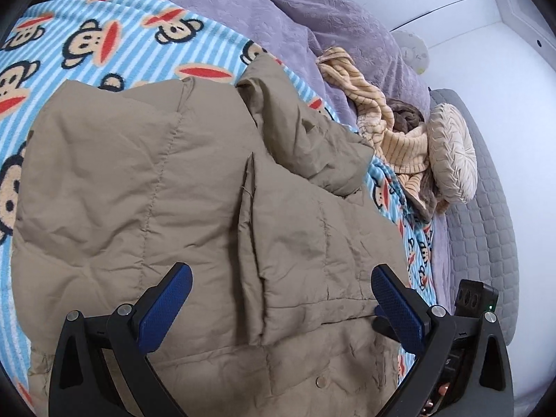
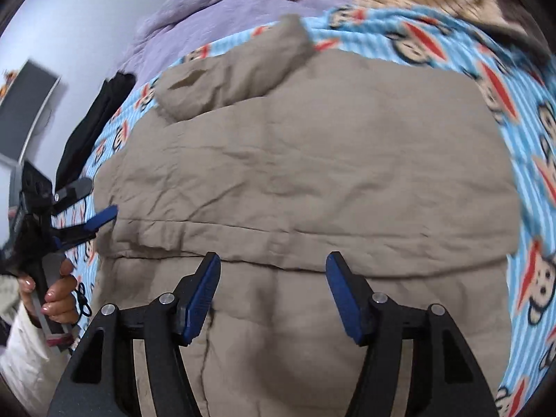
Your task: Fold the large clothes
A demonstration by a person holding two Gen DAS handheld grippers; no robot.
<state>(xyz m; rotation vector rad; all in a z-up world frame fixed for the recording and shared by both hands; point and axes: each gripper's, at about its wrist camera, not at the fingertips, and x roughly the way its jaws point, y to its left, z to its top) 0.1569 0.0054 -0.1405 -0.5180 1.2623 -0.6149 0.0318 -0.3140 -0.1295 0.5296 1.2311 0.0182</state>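
Note:
A tan quilted jacket (image 1: pixel 180 187) lies spread flat on a blue striped monkey-print blanket (image 1: pixel 87 41) on a bed. One sleeve (image 1: pixel 295 121) is folded inward across its upper part. My left gripper (image 1: pixel 281 272) hovers open just above the jacket's near hem, with nothing between its blue pads. In the right wrist view the same jacket (image 2: pixel 312 160) fills the middle, with the folded sleeve (image 2: pixel 236 69) at the top. My right gripper (image 2: pixel 274 260) is open over a horizontal seam near the hem. My left gripper (image 2: pixel 99 199) shows at the jacket's left edge, held by a hand (image 2: pixel 59 292).
A purple bedspread (image 1: pixel 278 10) lies beyond the blanket. A beige striped garment (image 1: pixel 375 111) and a round pleated cushion (image 1: pixel 451 149) sit at the far right by a grey quilted mattress edge (image 1: pixel 486 215). A black garment (image 2: pixel 100 111) lies at the blanket's left side.

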